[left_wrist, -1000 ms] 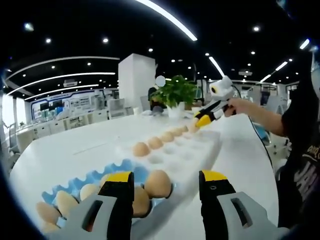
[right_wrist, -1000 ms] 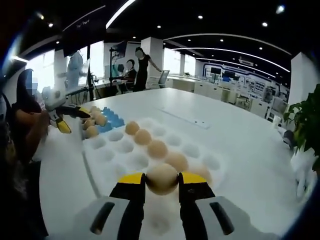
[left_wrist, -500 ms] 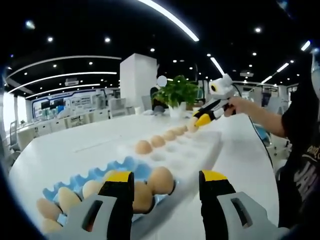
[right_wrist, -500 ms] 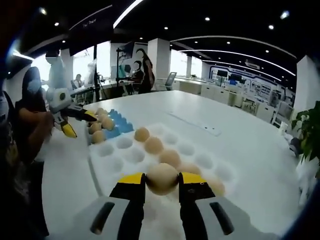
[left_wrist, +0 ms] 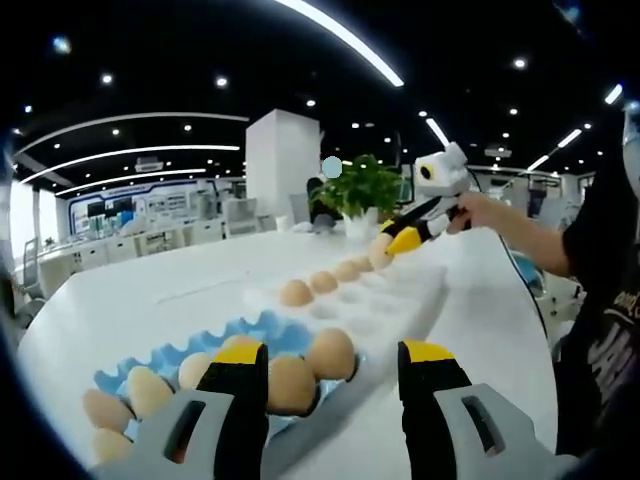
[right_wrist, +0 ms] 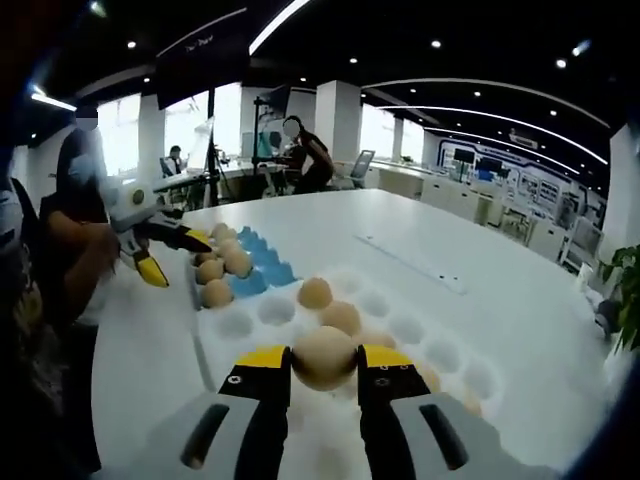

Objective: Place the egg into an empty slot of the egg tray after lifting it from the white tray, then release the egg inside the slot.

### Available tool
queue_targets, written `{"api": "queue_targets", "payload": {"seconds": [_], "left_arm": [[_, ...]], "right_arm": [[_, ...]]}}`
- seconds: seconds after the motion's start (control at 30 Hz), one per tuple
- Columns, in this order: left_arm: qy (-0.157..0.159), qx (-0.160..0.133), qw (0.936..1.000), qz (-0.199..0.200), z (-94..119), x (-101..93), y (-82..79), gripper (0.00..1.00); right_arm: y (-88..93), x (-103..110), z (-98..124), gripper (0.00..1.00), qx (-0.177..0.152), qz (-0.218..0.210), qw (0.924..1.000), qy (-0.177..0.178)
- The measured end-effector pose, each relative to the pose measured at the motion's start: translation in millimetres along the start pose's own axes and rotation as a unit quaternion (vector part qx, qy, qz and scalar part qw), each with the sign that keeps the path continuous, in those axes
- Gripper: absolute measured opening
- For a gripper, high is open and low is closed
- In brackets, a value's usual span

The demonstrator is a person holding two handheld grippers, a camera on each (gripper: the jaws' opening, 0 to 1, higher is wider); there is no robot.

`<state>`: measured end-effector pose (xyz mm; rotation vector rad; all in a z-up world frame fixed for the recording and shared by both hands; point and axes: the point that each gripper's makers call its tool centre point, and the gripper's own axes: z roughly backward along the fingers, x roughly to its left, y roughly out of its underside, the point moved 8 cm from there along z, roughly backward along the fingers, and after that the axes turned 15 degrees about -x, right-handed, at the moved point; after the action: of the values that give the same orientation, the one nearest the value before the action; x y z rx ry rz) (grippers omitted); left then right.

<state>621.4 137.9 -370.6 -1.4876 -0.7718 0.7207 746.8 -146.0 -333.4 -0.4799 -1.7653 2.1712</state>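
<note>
In the right gripper view, an egg (right_wrist: 324, 357) is seen clamped between the yellow-tipped jaws of the right hand-held gripper (right_wrist: 324, 362), which is closed on it from both sides; the egg is held in the air above the near end of the white tray (right_wrist: 240, 325). The white tray is seen to carry a short row of eggs (right_wrist: 327, 305) along its middle, with many of its hollows bare. Beyond it, touching or just beside its far end, the blue egg tray (right_wrist: 262, 272) is seen, partly filled with eggs, and the left hand-held gripper (right_wrist: 160, 255) is held at that tray's edge by a person's hand (right_wrist: 95, 250). In the left gripper view, the left hand-held gripper (left_wrist: 330, 365) is seen with its jaws standing well apart and nothing between them, over the near edge of the blue egg tray (left_wrist: 170, 352), where several eggs (left_wrist: 290, 385) sit in their slots. Both trays rest on a white tabletop (right_wrist: 520, 300). The lift from the white tray is judged to be done; the carry across to the blue egg tray, the lowering into an empty slot and the release are judged to be left. Which slot is free cannot be told with certainty from these views.
</note>
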Motion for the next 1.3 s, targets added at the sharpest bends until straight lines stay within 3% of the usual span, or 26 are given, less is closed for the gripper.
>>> {"api": "queue_targets", "payload": {"seconds": [0.37,1.3], "left_arm": [[-0.008,-0.005,1.0000,0.001,8.2,4.3,-1.9,0.53],[-0.029,-0.012,0.9994,0.013,26.5,15.3,4.3,0.53]], "right_arm": [[-8.2,24.3,-20.3,0.27,-0.004,0.007,0.9996,-0.025],[-18.6,37.3,-61.6,0.27,-0.008,0.010,0.9979,-0.063]]}}
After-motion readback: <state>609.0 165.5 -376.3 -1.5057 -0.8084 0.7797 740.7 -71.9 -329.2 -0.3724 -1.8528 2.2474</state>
